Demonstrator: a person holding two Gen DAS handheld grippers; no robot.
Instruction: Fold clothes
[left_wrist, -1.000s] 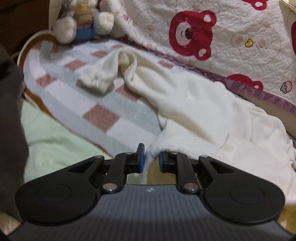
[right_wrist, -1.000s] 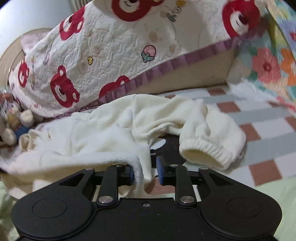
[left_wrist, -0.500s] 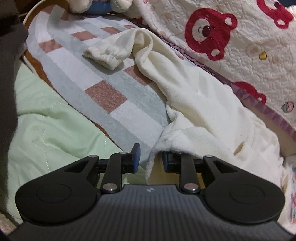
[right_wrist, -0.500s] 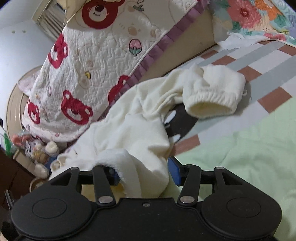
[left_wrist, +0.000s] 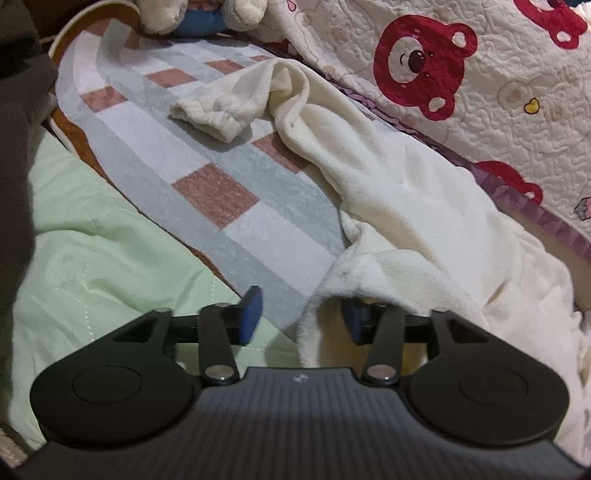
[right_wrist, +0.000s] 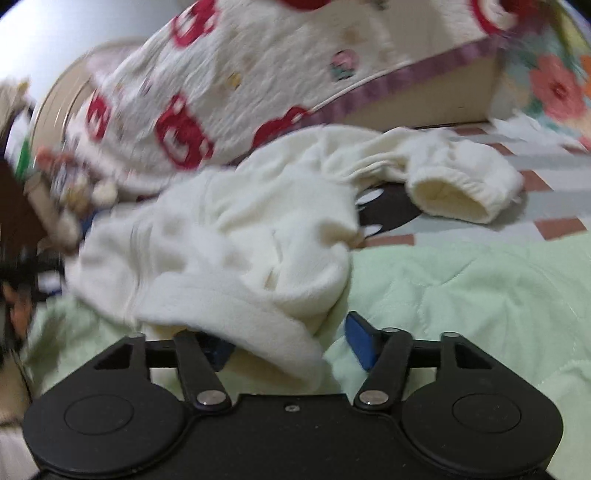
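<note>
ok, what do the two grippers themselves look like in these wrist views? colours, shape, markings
Both match: a matte black body with two rounded lobes bearing circular recesses, black link arms on silver pivot pins, and blue pads on the fingers. The left gripper has a ribbed dark grey centre with a small pale logo. The right gripper has a smooth black centre with one small screw. No cables or sleeves are visible.

— What sort of place is this?
— A home bedroom: a white quilted bedspread with red bear faces (left_wrist: 461, 74) draped at the back, and a pale green stitched quilt (left_wrist: 92, 266) in front.
— Anything else?
— A grey, white and brown checked blanket (left_wrist: 207, 173), a floral pillow (right_wrist: 554, 88), and a plush toy (left_wrist: 199, 18).
</note>
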